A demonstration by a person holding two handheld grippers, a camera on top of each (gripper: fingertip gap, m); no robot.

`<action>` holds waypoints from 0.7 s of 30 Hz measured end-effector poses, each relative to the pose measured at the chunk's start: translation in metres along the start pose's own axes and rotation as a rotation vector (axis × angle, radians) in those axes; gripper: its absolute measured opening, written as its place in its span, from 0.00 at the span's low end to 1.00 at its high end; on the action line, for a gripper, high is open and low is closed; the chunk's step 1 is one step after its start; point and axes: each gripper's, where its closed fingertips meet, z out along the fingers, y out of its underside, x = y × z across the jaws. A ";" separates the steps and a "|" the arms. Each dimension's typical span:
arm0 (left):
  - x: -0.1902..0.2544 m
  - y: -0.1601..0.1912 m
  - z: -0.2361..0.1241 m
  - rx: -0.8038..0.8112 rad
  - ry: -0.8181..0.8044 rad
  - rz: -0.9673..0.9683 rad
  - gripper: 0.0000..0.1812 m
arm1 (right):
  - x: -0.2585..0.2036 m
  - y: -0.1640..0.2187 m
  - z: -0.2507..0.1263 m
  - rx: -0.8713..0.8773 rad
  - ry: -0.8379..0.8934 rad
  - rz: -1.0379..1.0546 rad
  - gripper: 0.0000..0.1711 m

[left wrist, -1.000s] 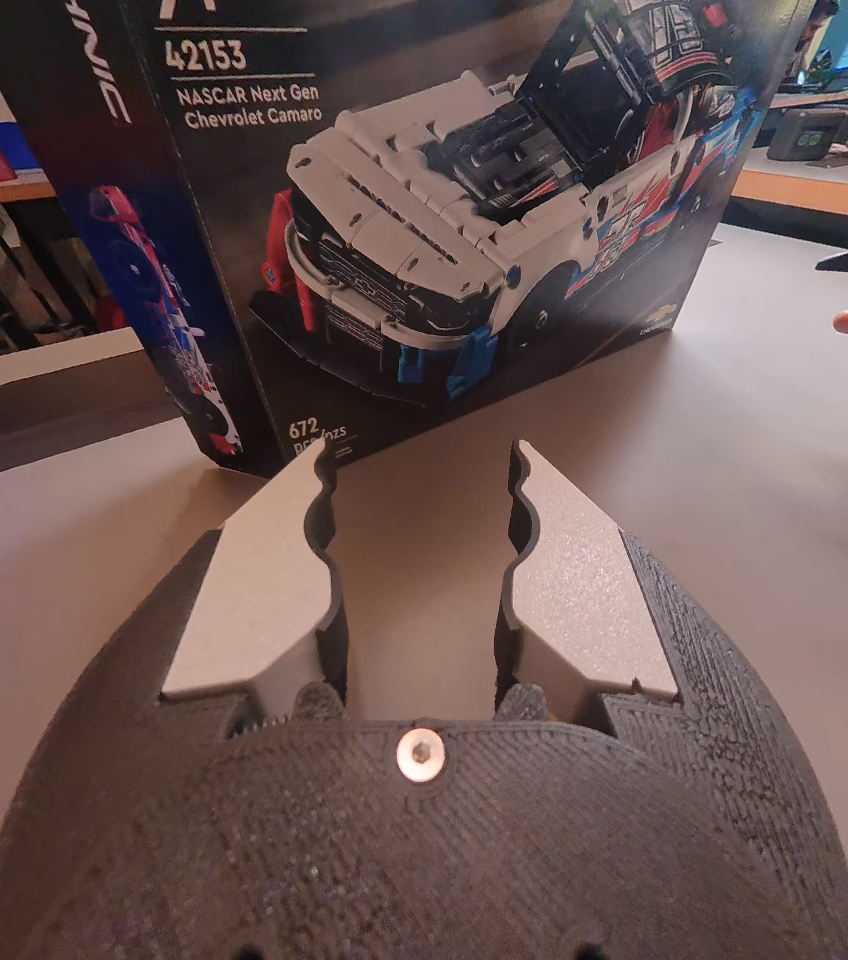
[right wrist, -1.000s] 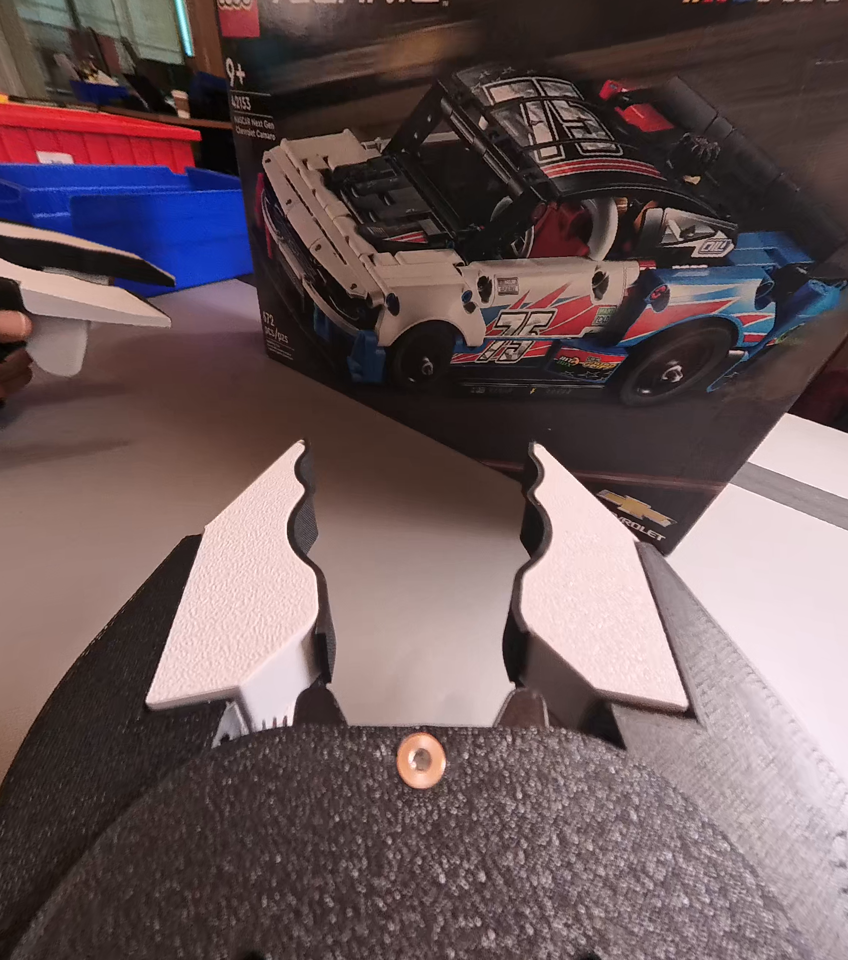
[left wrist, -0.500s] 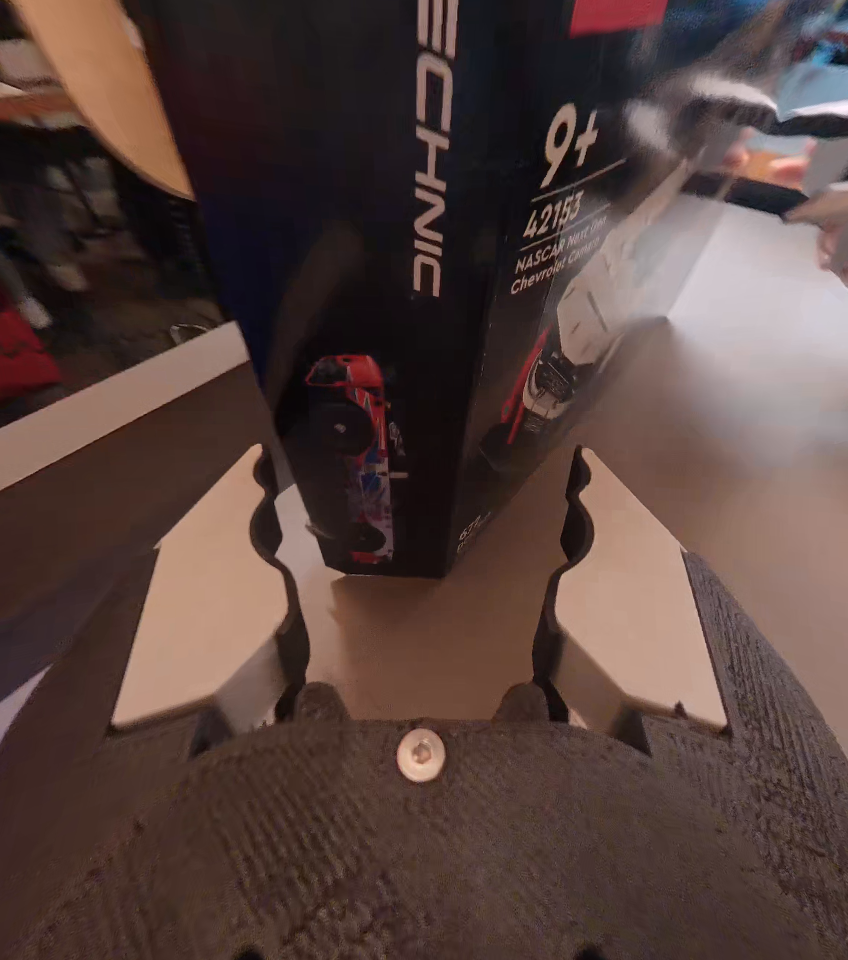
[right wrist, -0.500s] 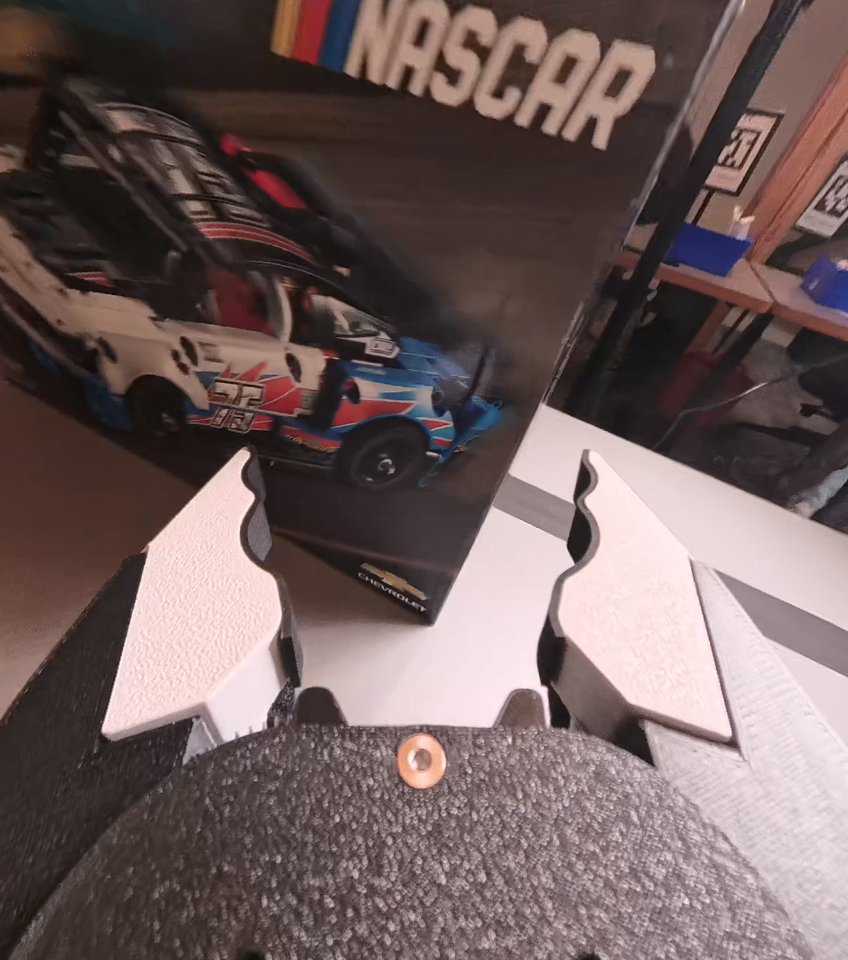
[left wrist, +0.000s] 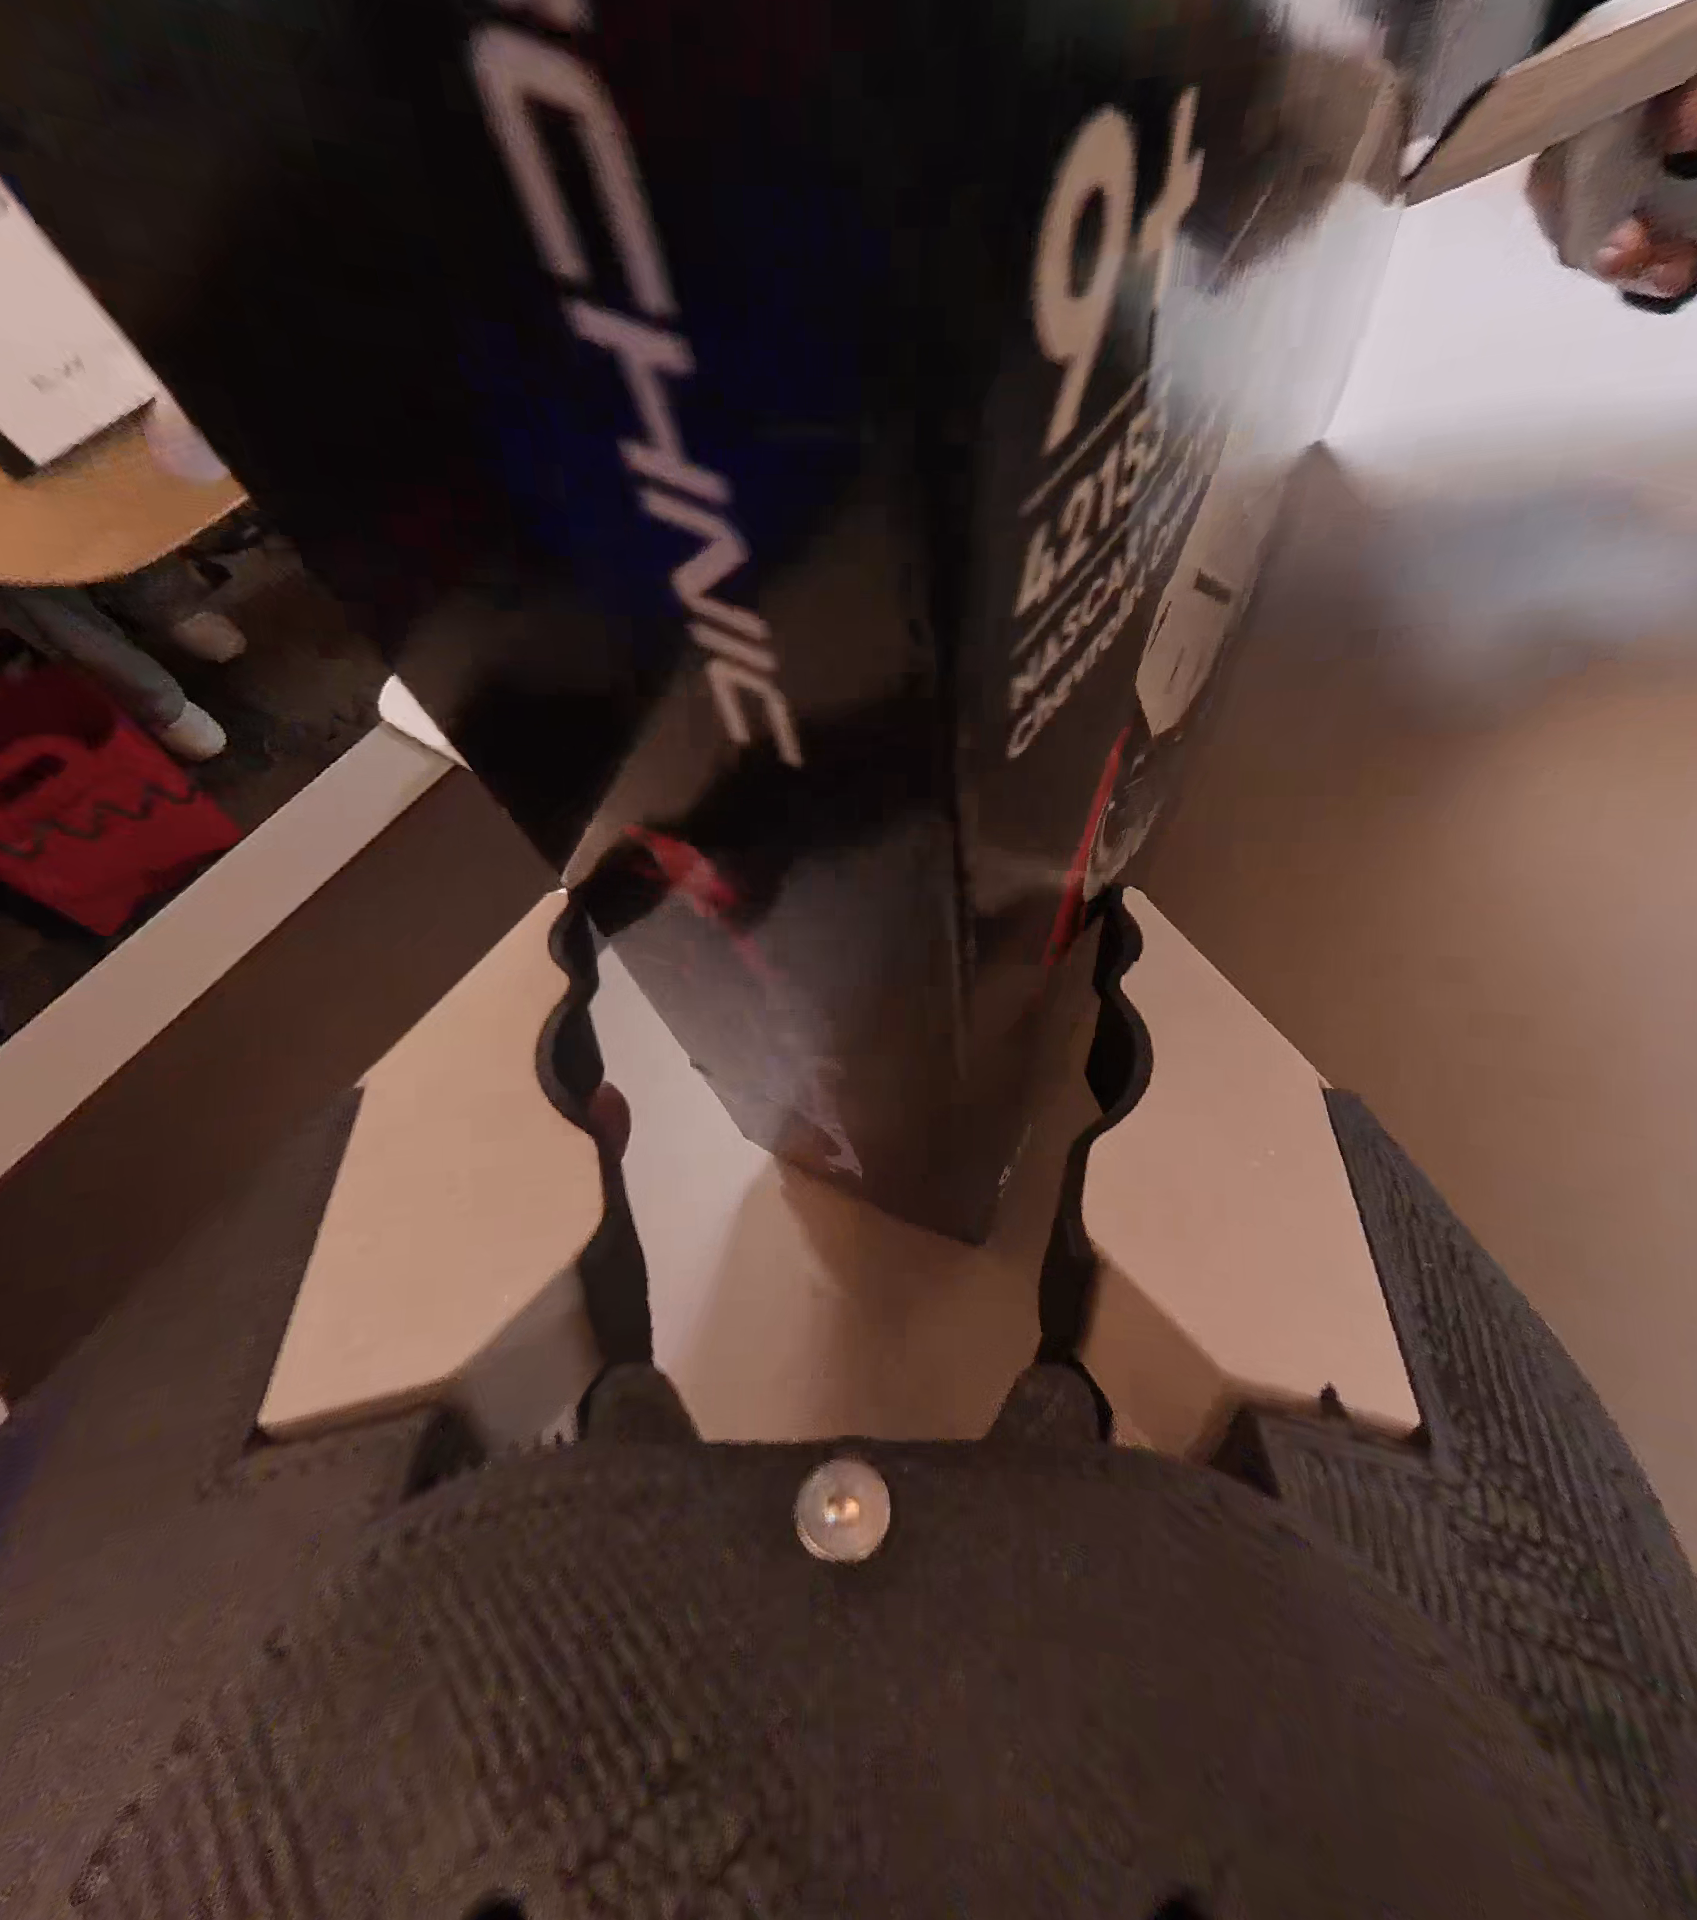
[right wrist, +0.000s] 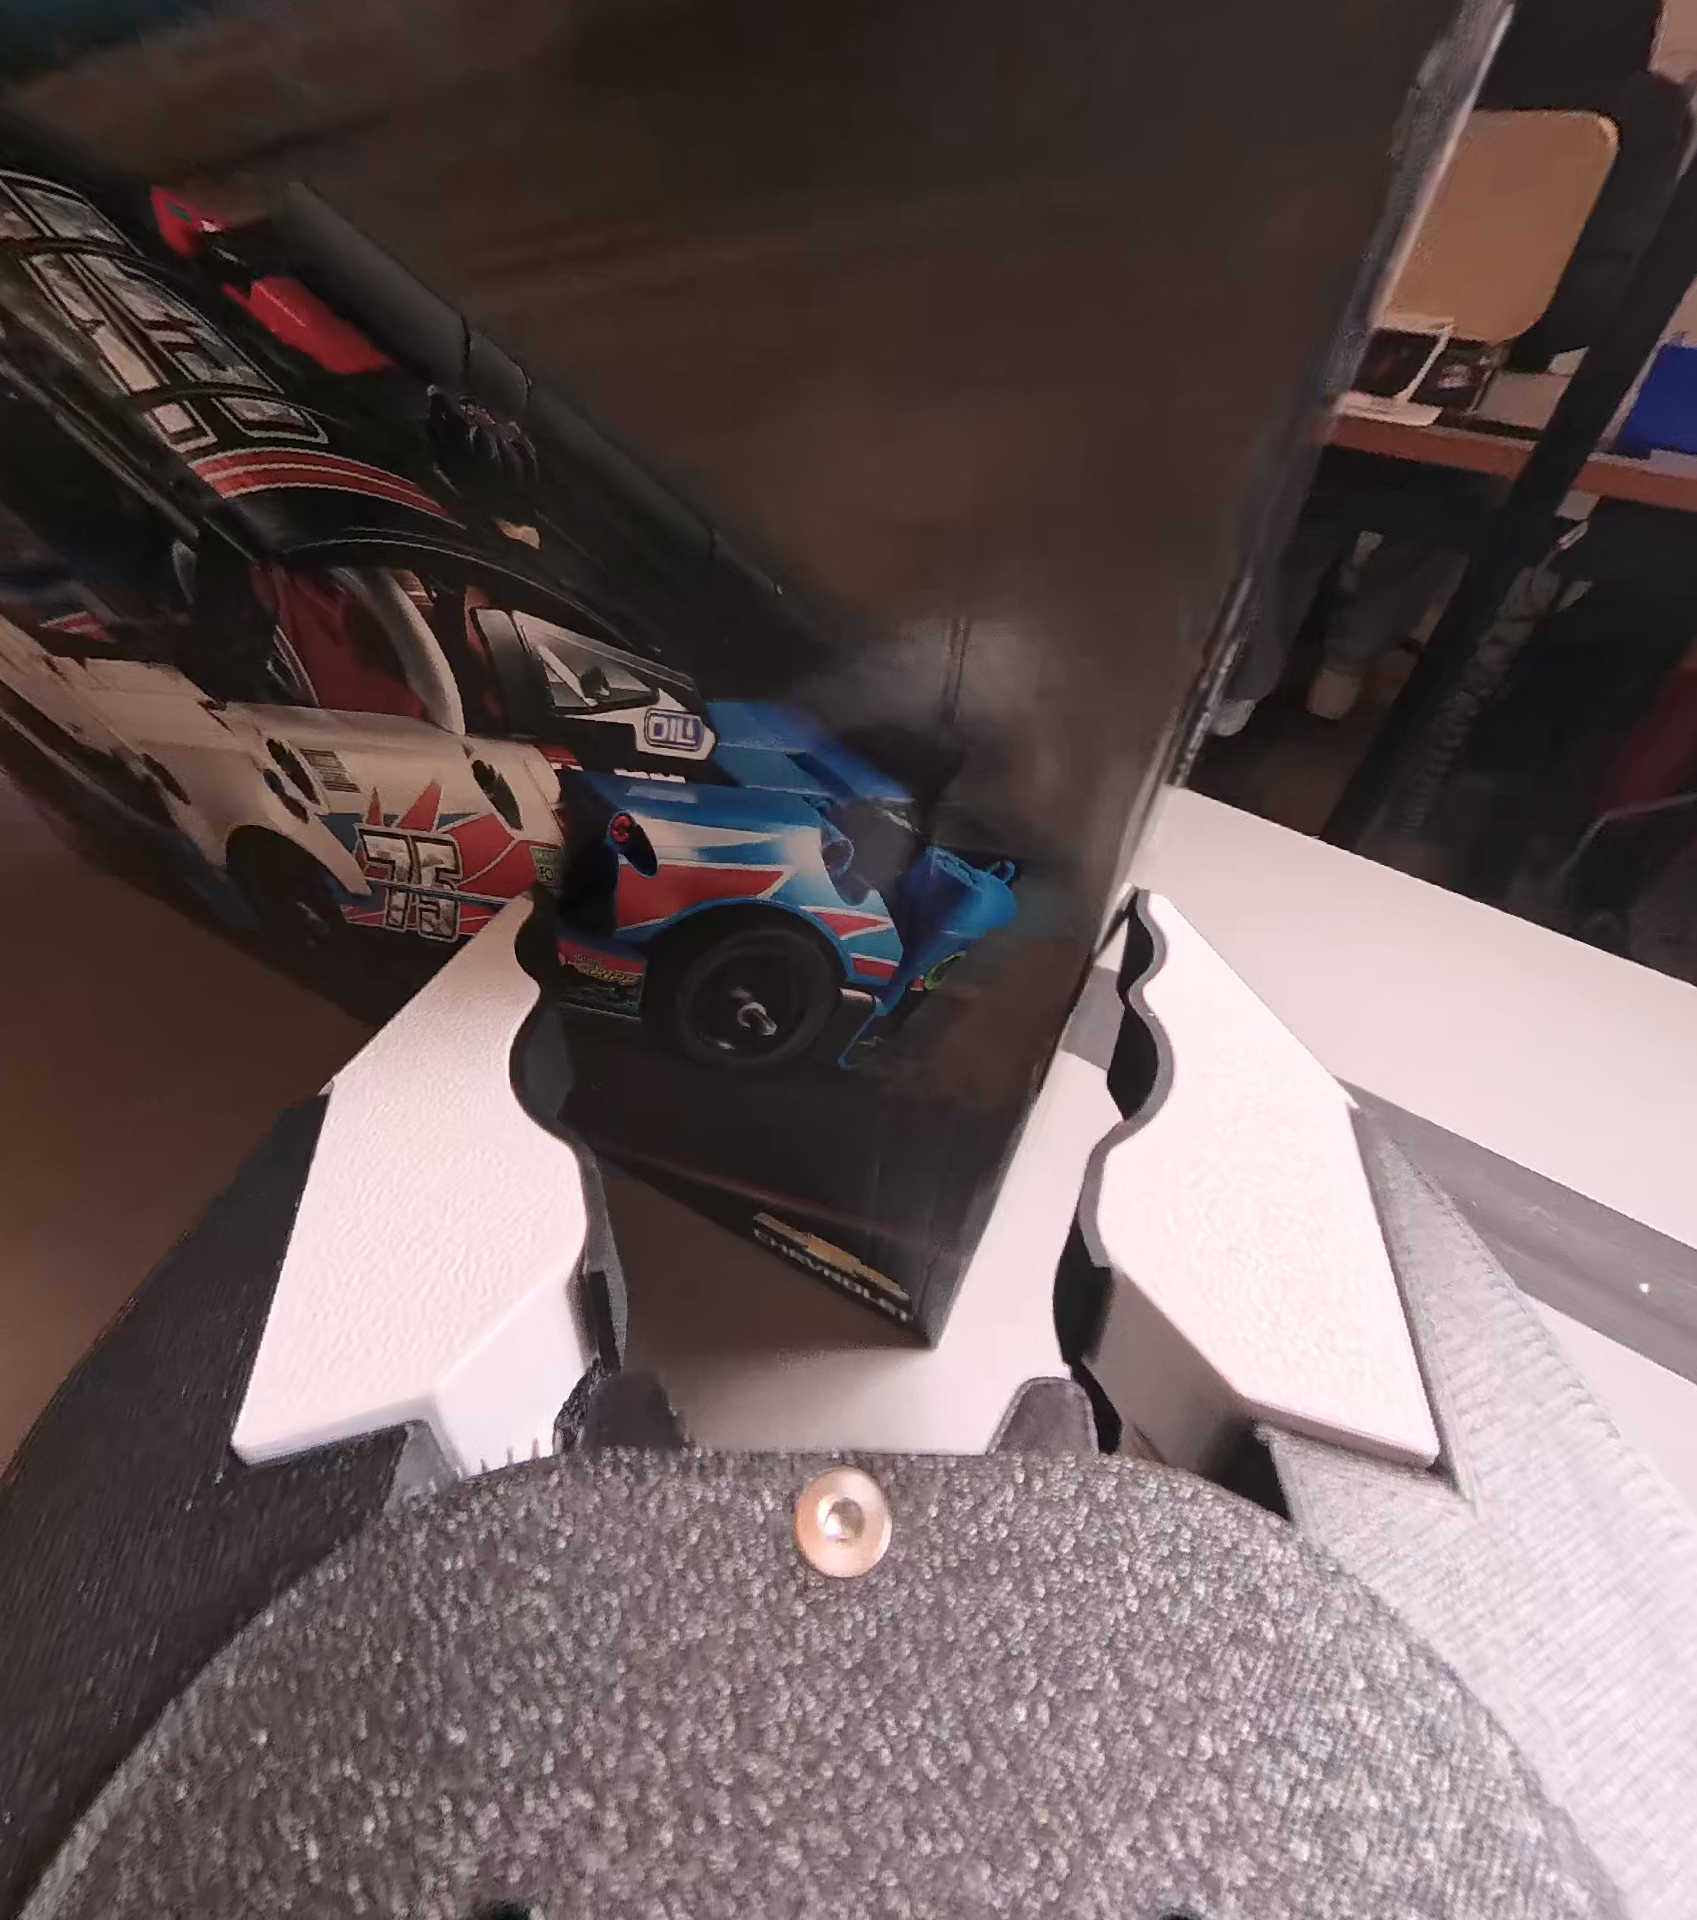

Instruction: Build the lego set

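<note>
Left gripper (left wrist: 842, 1039) and right gripper (right wrist: 828, 1049) are each straddling a lower corner of the upright lego box (right wrist: 823, 520), jaws wide, not clamping. Stiff, glossy cardboard, likely slippery; grip near corners. Table (left wrist: 1446, 935) is lying beyond.

Since one second ago, both units have been brought up to opposite ends of the lego box (left wrist: 823, 644). A lower corner is now bracketed by the opened jaws of the left hand-held gripper (left wrist: 844, 914) and likewise of the right hand-held gripper (right wrist: 828, 914); contact cannot be confirmed.
</note>
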 end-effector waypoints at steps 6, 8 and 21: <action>0.064 -0.010 -0.056 0.070 0.062 0.086 0.49 | 0.002 -0.026 -0.040 0.019 -0.025 -0.076 0.56; 0.072 -0.007 -0.067 0.090 0.019 0.074 0.47 | -0.003 -0.049 -0.058 0.041 -0.031 -0.085 0.58; 0.130 -0.005 -0.123 0.162 -0.211 -0.084 0.18 | -0.189 -0.119 -0.089 -0.034 -0.153 -0.582 0.56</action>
